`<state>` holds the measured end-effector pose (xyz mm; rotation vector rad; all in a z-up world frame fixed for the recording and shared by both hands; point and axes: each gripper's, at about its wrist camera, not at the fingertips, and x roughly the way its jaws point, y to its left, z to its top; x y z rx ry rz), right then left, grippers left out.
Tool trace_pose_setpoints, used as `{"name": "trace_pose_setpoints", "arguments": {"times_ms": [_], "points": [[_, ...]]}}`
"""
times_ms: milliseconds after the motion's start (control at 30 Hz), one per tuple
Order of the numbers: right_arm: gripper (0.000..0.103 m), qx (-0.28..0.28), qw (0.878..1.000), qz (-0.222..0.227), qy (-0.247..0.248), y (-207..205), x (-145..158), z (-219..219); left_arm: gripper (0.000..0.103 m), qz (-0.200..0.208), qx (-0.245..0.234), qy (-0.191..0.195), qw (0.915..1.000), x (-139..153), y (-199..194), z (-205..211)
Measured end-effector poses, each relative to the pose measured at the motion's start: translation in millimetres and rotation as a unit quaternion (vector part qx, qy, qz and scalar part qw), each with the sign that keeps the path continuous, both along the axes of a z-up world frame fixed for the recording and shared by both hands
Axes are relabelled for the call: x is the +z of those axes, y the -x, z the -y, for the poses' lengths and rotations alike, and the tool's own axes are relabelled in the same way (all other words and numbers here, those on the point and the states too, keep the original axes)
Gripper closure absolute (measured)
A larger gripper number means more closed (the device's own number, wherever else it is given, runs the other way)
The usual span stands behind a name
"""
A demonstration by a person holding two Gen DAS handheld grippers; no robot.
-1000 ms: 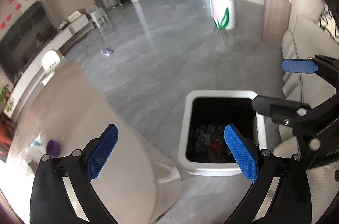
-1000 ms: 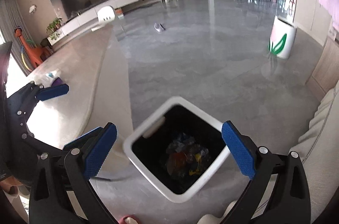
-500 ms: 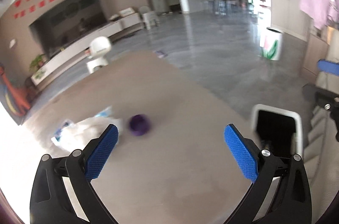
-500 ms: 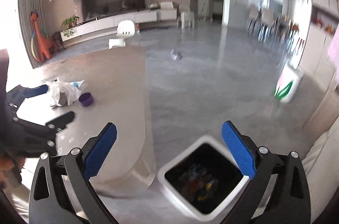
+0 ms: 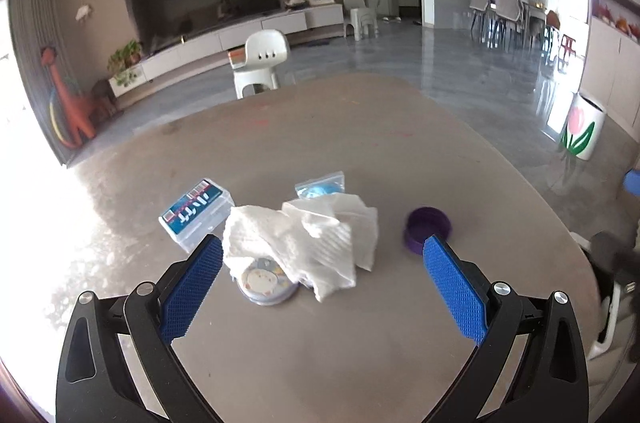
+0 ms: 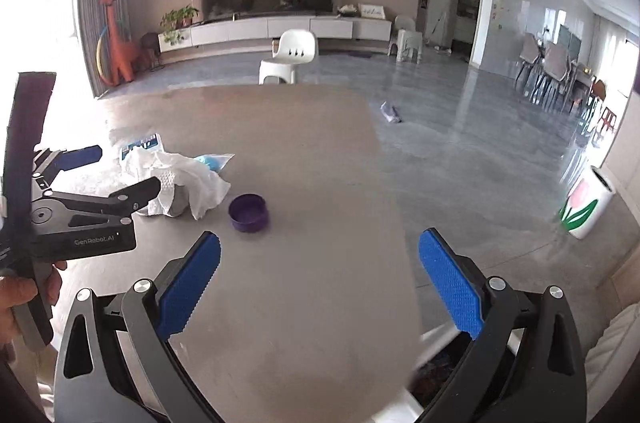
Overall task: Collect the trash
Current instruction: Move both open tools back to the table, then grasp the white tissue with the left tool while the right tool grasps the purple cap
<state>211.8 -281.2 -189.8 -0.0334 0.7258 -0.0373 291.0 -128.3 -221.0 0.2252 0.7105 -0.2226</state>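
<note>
1. Left gripper [image 5: 320, 287] hovered low over the bench [image 5: 320, 363], fingers wide apart, nothing held.
2. Right gripper [image 6: 320, 283] hung above the bench's right edge, fingers also apart and empty. Bin [image 6: 440, 371] sat on the floor just below that edge, partly hidden by the right finger; some trash looked to be inside.
3. Nearest trash: round tin [image 5: 266, 283], half under a crumpled tissue [image 5: 308, 243]. The tissue sat between the left fingers' line of approach, not yet touched.
4. Purple cap [image 5: 427, 229] lay just right of the tissue, near the left gripper's right finger [image 5: 454, 293], apart from it.
5. Behind the tissue: clear box [image 5: 197, 213] with a blue label on the left, and a small blue-filled bag [image 5: 320, 185] touching the tissue's far edge.
6. Step, as I judged it: reach for the next item. Tissue was the likely target.
7. Next move would call for lowering the left gripper forward, straddling the tissue bulk, and closing without dragging the tin along.
</note>
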Motion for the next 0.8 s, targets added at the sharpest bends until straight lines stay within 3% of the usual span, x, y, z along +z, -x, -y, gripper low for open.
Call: {"name": "trace_pose_setpoints", "arguments": {"times_ms": [300, 433, 567, 633, 700, 767, 800], "points": [[0.004, 0.023, 0.998, -0.064, 0.004, -60, -49, -29, 0.004, -0.043, -0.001, 0.028, 0.9987, -26, -46, -20], [0.004, 0.04, 0.995, -0.087, 0.004, -78, -65, -35, 0.005, -0.058, -0.023, 0.049, 0.9968, -36, -56, -21], [0.012, 0.052, 0.993, -0.103, 0.003, -93, -75, -41, 0.007, -0.062, -0.035, 0.04, 0.9967, -47, -62, -16], [0.021, 0.058, 0.992, -0.114, 0.006, -99, -80, -43, 0.024, -0.072, -0.047, 0.039, 0.9955, -53, -64, -14], [0.039, 0.066, 0.99, -0.129, 0.004, -105, -85, -45, 0.038, -0.087, -0.054, 0.048, 0.9936, -58, -68, -14], [0.039, 0.064, 0.99, -0.129, -0.007, -107, -85, -44, 0.05, -0.096, -0.058, 0.055, 0.9922, -62, -72, -15], [0.039, 0.065, 0.989, -0.131, -0.012, -108, -84, -43, 0.061, -0.098, -0.062, 0.057, 0.9917, -63, -73, -15]]}}
